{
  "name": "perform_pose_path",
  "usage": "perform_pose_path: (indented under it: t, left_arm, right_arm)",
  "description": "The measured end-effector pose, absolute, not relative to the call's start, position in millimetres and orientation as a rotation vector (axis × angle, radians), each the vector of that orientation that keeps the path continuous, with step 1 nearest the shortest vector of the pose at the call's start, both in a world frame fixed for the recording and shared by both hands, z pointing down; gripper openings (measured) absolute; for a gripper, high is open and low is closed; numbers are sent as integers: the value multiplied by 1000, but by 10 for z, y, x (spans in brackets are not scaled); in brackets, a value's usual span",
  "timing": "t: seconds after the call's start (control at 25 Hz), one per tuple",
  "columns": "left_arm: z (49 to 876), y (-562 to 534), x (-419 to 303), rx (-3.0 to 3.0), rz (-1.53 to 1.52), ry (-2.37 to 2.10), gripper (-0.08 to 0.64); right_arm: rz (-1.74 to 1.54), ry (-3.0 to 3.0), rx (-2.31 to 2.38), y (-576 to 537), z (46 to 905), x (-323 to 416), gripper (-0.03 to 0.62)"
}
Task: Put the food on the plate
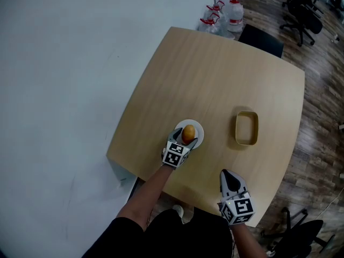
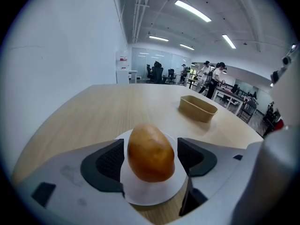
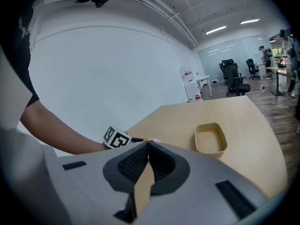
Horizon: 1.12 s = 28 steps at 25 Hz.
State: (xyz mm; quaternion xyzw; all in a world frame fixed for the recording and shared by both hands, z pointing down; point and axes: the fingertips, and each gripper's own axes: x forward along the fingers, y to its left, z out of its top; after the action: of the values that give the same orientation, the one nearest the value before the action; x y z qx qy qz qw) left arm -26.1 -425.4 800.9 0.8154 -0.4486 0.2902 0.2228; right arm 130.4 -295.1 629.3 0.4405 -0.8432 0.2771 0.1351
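A brown potato (image 1: 188,134) stands on a small white plate (image 1: 199,128) near the table's front left. My left gripper (image 1: 187,136) is open around it, one jaw on each side. In the left gripper view the potato (image 2: 151,153) rests on the plate (image 2: 154,195), with a clear gap at the right pad (image 2: 193,156) and the left pad (image 2: 111,161) close beside it. My right gripper (image 1: 228,176) is shut and empty above the table's front edge. In the right gripper view its pads meet (image 3: 148,146), and the left gripper's marker cube (image 3: 116,138) shows beyond them.
An empty tan tray (image 1: 246,128) lies on the wooden table (image 1: 215,74) to the right of the plate, also seen as the tray (image 2: 198,108) and the tray (image 3: 211,138). Water bottles (image 1: 228,9) and a dark chair (image 1: 260,39) stand past the far edge. A white wall runs along the left.
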Motion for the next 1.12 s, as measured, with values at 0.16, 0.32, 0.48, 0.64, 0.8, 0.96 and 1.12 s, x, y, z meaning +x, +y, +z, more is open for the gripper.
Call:
perform_pose_path:
  t: [0.16, 0.32, 0.48, 0.64, 0.8, 0.96, 1.12]
  left_arm:
    - [7952, -4245, -288, 2235, 733, -1250, 328]
    - [7927, -4190, -310, 2229, 716, -1248, 328]
    - [7887, -4120, -334, 2229, 690, -1244, 328]
    - [7769, -4038, -341, 2261, 674, -1239, 328]
    - [7687, -3904, -364, 2288, 661, -1234, 328]
    - [7502, -3738, -378, 2340, 633, -1221, 328]
    - [7357, -3452, -404, 2352, 589, -1214, 328]
  right_arm:
    - [798, -2441, 1283, -2936, 6286, 1293, 60]
    - [793, -2441, 1284, -2905, 6258, 1253, 60]
    - [793, -2435, 1324, -2897, 6198, 1232, 60]
    - [763, -2439, 1351, -2856, 6095, 1213, 60]
    - [737, -2425, 1394, -2740, 6077, 1186, 60]
    - [708, -2409, 1432, -2578, 6023, 1142, 60]
    - [662, -2385, 1502, -2402, 5927, 1173, 60]
